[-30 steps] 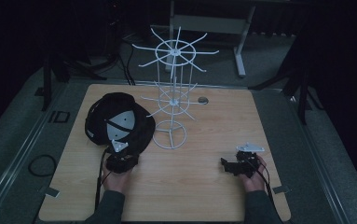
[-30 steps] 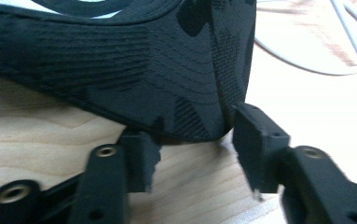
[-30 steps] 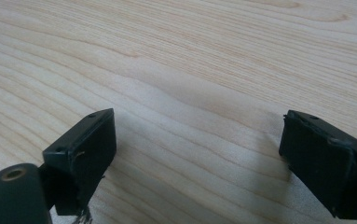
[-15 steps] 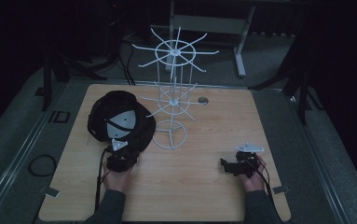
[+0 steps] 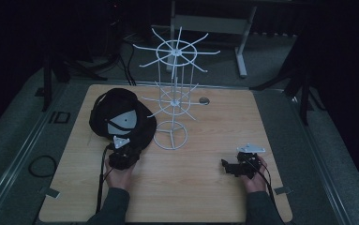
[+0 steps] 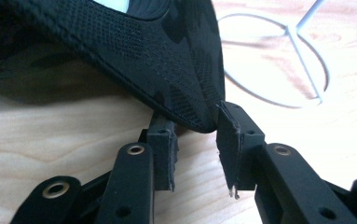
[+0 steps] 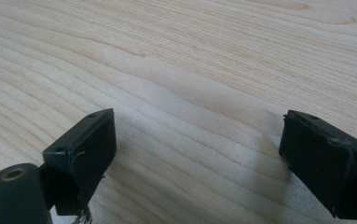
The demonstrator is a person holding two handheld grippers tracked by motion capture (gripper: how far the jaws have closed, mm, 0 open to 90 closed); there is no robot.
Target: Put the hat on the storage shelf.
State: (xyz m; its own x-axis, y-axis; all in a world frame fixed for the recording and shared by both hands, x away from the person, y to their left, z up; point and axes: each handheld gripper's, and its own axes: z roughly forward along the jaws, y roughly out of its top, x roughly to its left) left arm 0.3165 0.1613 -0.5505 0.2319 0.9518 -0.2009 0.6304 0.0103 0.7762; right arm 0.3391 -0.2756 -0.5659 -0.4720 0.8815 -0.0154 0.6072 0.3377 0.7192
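A black cap (image 5: 121, 117) with a pale label inside lies upside down on the wooden table (image 5: 205, 197), left of a white wire rack (image 5: 175, 93). My left gripper (image 5: 122, 152) sits at the cap's near edge. In the left gripper view the cap's brim (image 6: 120, 46) dips between the jaws of the left gripper (image 6: 195, 135), which stand open with a gap on either side of the brim's tip. My right gripper (image 5: 226, 167) rests low over bare wood at the front right. Its jaws are wide open with nothing between them (image 7: 199, 140).
The rack's round wire base (image 6: 288, 60) lies just right of the cap, and its arms spread out above the table's middle. A small round grommet (image 5: 204, 100) sits near the table's far edge. Dark floor, cables and stand legs surround the table.
My left gripper has crept slightly forward to the cap's brim. The right gripper and the cap have stayed in place.
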